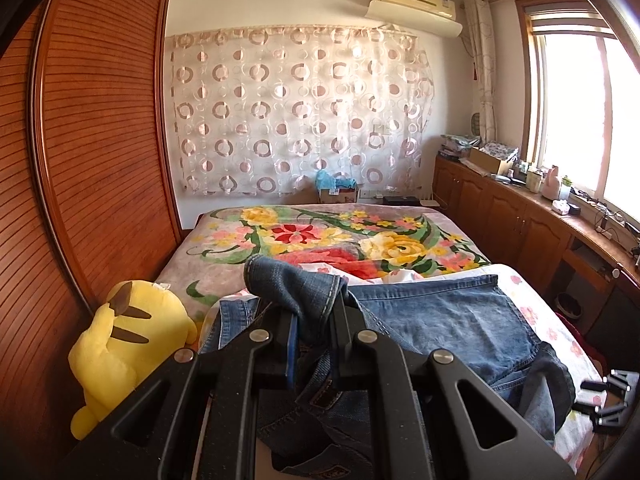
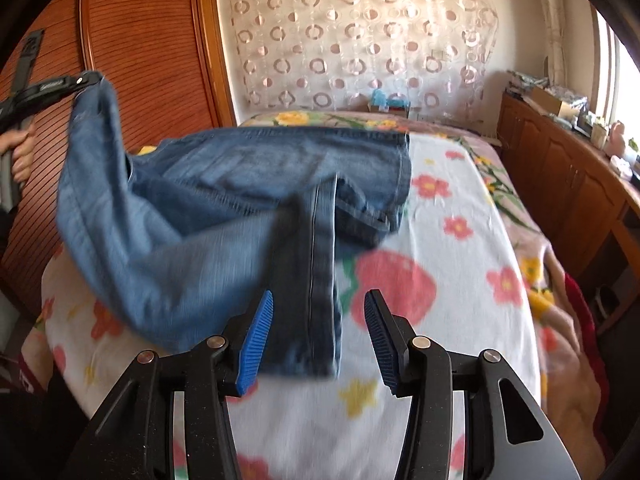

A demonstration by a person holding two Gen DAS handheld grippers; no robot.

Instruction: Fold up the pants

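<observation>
My left gripper (image 1: 314,320) is clamped on a bunched corner of the jeans (image 2: 224,200), lifting it above the floral bed (image 2: 460,280). My right gripper (image 2: 319,336) stands apart, denim between its 2 pads, unpinched.

- Bed (image 2: 460,360): white flower-print sheet ahead of and below the right tool.
- Floral blanket (image 1: 320,236): covers the far half, beyond the left tool.
- Jeans (image 1: 440,320): partly spread on the sheet, right of the left tool.
- Yellow plush toy (image 1: 116,356): on the bed, left of the left tool.
</observation>
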